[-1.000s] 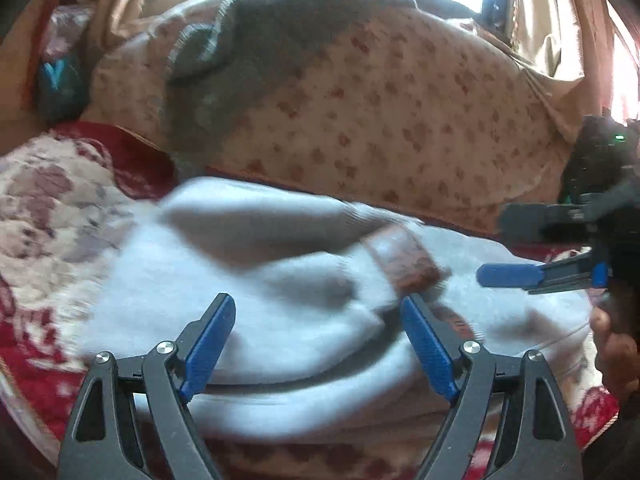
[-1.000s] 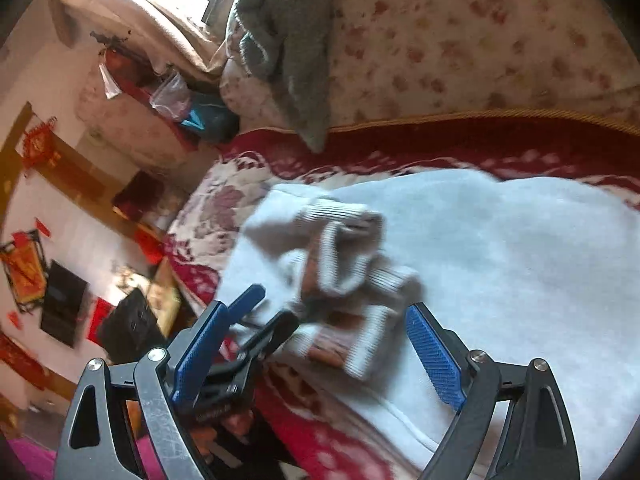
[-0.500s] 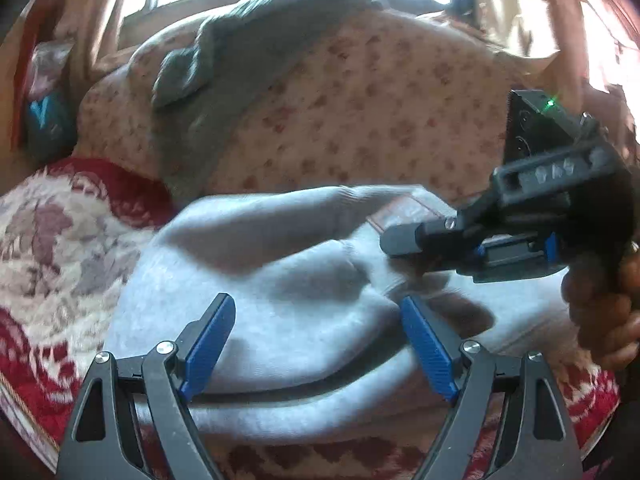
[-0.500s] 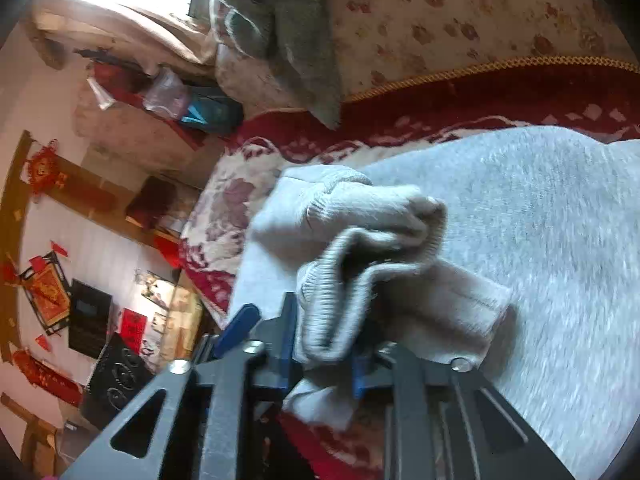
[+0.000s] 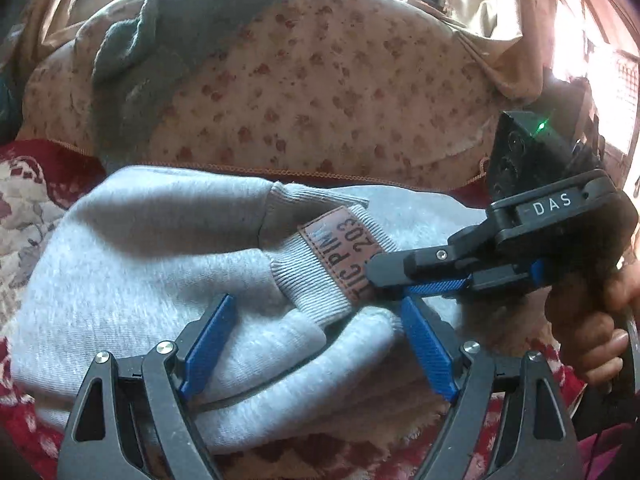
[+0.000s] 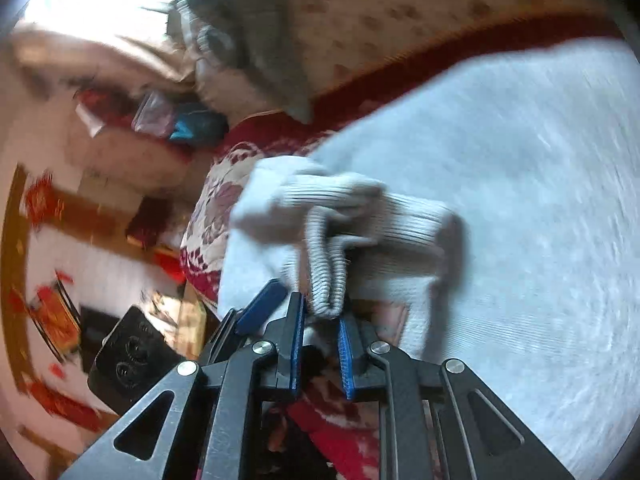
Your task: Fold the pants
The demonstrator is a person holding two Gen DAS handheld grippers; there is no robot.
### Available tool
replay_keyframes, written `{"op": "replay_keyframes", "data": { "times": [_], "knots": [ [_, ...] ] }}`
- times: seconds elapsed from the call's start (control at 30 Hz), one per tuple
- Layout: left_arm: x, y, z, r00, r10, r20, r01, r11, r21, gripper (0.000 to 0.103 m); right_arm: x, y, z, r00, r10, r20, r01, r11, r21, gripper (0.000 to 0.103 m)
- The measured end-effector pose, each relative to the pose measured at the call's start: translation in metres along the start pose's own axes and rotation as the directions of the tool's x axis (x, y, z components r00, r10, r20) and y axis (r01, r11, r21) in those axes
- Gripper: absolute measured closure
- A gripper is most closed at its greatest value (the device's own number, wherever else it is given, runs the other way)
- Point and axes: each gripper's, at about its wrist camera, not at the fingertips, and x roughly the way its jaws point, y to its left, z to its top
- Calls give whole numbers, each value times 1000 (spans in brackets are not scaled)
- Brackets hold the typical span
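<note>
Left and right wrist views. We see the grey pants (image 5: 132,264) lying bunched on a red patterned bedcover (image 5: 24,192), filling the middle of the left view and spreading toward 3 o'clock in the right view. The right gripper (image 5: 376,280) enters the left view from 3 o'clock, held by a hand (image 5: 596,332), and its jaws are clamped on the ribbed cuff (image 5: 316,276) — the one bearing a brown printed patch (image 5: 348,256). In the right view we see the same grip from behind: the blue pads (image 6: 344,356) pinch a doubled fold of ribbed knit at 6 o'clock. The left gripper (image 5: 320,344) stands with jaws wide apart; a soft roll of grey fabric lies between its pads, and we cannot tell whether they touch it. At 12 o'clock a floral cushion (image 5: 320,80) carries a dark grey garment (image 5: 160,40).
</note>
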Motion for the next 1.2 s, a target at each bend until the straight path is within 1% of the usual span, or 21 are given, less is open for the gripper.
{"op": "replay_keyframes", "data": {
  "times": [0.07, 0.13, 0.2, 0.23, 0.27, 0.3, 0.33, 0.37, 0.43, 0.5, 0.57, 0.7, 0.8, 0.9, 1.0, 1.1, 1.2],
  "knots": [
    [-4, -2, 2, 1000, 0, 0, 0, 1000, 2, 19, -7, 8, 1, 999, -50, 9, 50, 998, -45, 83],
    [-12, -4, 3, 1000, 4, 13, -4, 1000, 3, 19, -21, 21, 0, 993, -110, 42, 114, 987, -112, 82],
    [-19, -8, 6, 999, 14, 35, -14, 1000, 8, 19, -37, 28, -2, 987, -142, 70, 151, 977, -149, 82],
    [-22, -10, 7, 999, 14, 42, -14, 1000, 7, 19, -49, 30, -5, 983, -161, 88, 173, 972, -160, 79],
    [-25, -13, 10, 998, 8, 54, -8, 1000, 5, 19, -58, 28, -7, 978, -178, 105, 194, 967, -163, 63],
    [-27, -16, 13, 998, 3, 59, -3, 1000, 3, 18, -71, 27, -12, 972, -197, 131, 217, 963, -159, 36],
    [-28, -19, 16, 998, -2, 65, 2, 1000, 3, 13, -84, 25, -17, 966, -200, 161, 225, 962, -153, 23],
    [-29, -25, 19, 997, -14, 75, 14, 1000, 4, 10, -96, 23, -22, 963, -195, 187, 223, 964, -147, 13],
    [-28, -36, 24, 995, -44, 84, 44, 999, 6, 10, -124, 19, -38, 956, -185, 226, 221, 964, -145, 12],
    [-25, -45, 30, 994, -73, 75, 73, 997, 9, 10, -146, 14, -53, 945, -202, 256, 243, 960, -140, 11],
    [-19, -57, 35, 993, -98, 62, 97, 995, 14, 10, -166, 4, -68, 934, -229, 274, 268, 957, -113, 8],
    [-1, -87, 40, 987, -162, 14, 161, 986, 34, 9, -197, -32, -96, 924, -270, 270, 279, 960, 3, 5],
    [13, -109, 39, 982, -185, -25, 186, 981, 57, 9, -219, -65, -110, 910, -285, 300, 264, 958, 110, 3],
    [25, -125, 37, 980, -189, -58, 193, 979, 67, 9, -230, -88, -113, 906, -247, 343, 194, 964, 180, 2],
    [32, -131, 41, 977, -199, -76, 203, 978, 54, 9, -226, -105, -107, 916, -206, 345, 129, 964, 233, 1],
    [40, -132, 50, 971, -218, -100, 222, 975, 28, 9, -216, -112, -98, 917, -200, 345, 112, 959, 258, 1],
    [52, -133, 64, 970, -212, -119, 217, 976, 33, 9, -210, -116, -83, 904, -198, 378, 100, 960, 263, 1]
  ]
}}
